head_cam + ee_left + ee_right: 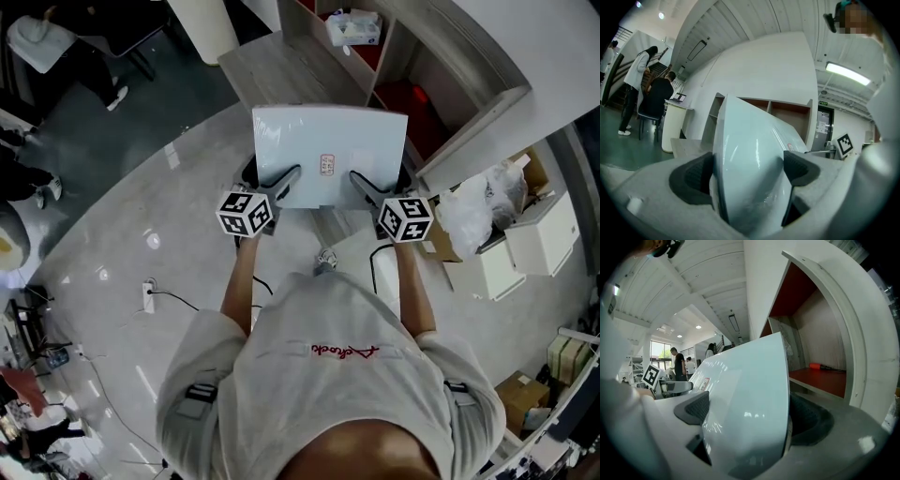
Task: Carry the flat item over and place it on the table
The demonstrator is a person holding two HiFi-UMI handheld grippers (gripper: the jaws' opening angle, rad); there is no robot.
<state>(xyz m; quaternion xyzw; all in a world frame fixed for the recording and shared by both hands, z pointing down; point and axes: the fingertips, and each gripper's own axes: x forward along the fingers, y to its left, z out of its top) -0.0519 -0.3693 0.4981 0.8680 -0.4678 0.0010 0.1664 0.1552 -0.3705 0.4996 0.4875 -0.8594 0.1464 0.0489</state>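
A flat pale-blue board [328, 155] with a small red-edged label is held level in front of me, above the floor. My left gripper [281, 183] is shut on the board's near left edge, and in the left gripper view the board [750, 159] fills the gap between the dark pads [691, 178]. My right gripper [364, 187] is shut on the near right edge; the board [745, 404] runs between its pads [811, 420]. A grey wood-grain table [272, 75] lies just beyond the board's far edge.
A curved white shelf unit [441, 84] with red and wood compartments stands to the right; a red-handled tool [825, 367] lies in one. A tissue box [354, 26] sits on an upper shelf. Boxes and a bag [492, 202] crowd the right. People [647, 89] stand far left. A cable [169, 298] crosses the floor.
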